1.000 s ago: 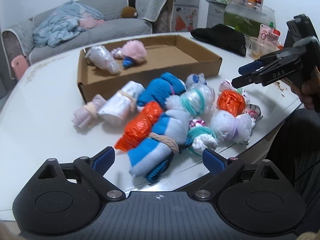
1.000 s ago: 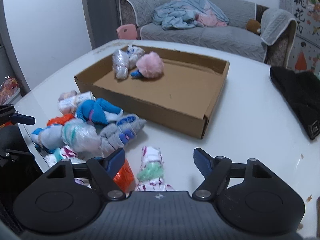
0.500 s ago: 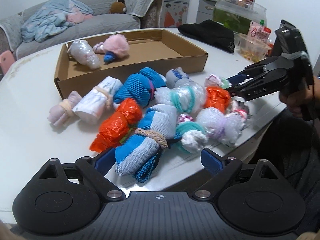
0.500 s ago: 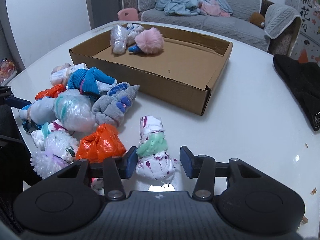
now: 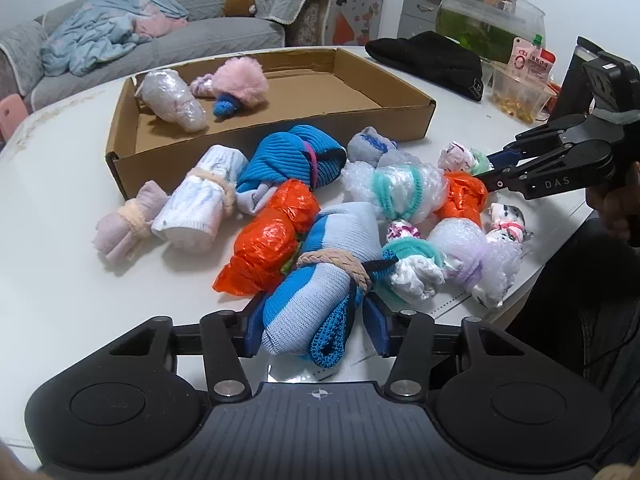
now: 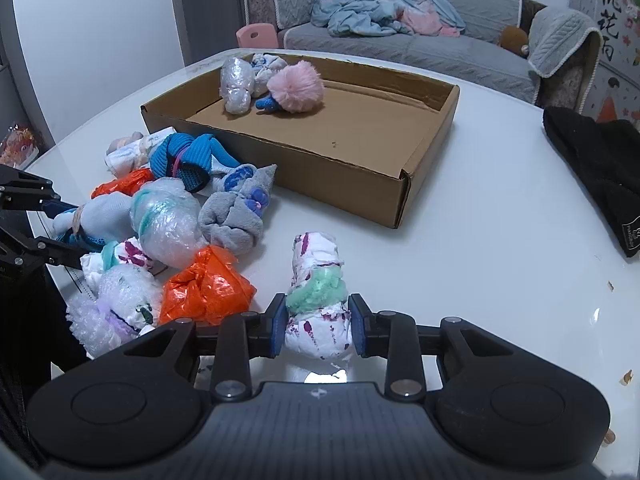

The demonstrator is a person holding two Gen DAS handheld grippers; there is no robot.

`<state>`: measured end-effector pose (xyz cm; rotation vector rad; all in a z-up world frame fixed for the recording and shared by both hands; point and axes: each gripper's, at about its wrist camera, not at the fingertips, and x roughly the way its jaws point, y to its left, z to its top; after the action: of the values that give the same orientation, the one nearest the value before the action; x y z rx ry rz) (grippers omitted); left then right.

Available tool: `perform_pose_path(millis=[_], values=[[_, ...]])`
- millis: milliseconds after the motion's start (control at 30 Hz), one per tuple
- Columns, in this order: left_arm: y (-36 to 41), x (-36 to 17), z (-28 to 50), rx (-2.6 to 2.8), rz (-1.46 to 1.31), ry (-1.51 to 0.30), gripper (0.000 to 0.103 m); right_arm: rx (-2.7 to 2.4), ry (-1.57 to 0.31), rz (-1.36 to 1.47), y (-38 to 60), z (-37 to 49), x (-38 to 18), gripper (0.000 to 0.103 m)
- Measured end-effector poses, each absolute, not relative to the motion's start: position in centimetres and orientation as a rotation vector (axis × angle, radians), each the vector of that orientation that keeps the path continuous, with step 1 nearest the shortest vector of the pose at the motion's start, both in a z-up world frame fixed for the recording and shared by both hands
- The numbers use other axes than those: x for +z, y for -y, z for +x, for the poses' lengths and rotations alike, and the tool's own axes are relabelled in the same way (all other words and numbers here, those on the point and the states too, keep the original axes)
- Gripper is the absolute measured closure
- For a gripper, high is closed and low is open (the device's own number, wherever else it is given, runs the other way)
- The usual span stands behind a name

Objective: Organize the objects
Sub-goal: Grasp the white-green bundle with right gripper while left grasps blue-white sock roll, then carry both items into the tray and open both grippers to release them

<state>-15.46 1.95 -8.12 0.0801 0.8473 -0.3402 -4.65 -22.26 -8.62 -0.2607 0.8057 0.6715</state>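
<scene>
Bundles of rolled socks and bags lie heaped on the table [image 6: 480,220]. The left gripper [image 5: 316,322] is closing on the blue-grey sock roll [image 5: 320,280] at 6 o'clock; the right gripper [image 6: 318,330] is closing on the white bundle [image 6: 316,300] – both pinched near one end, so they could swing or slip. Further off at 12 o'clock, the cardboard box [image 6: 360,184] has a wall that might snag a low carry – three bundles already sit inside.

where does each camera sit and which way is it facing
Left wrist: on the left gripper, facing its closing jaws around the blue and grey knitted bundle; right gripper and a hand show.
Right wrist: on the right gripper, jaws closing on the white purple-speckled bundle; left gripper shows.
Both share the brown cardboard tray.
</scene>
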Motion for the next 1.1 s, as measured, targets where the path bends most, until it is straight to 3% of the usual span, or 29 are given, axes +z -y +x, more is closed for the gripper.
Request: perform_pose_path(millis=[33, 1100], values=[[-2.0, -8.1, -15.6, -0.341, 0.076, -0.848, 0.052, 0.670, -0.806, -0.260, 22.3, -4.6, -8.6, 0.074], [-4.7, -4.0, -17.2, -0.299, -0.003, -0.724, 0.062, 0.668, -0.729, -0.220, 23.0, -3.7, -5.2, 0.074]])
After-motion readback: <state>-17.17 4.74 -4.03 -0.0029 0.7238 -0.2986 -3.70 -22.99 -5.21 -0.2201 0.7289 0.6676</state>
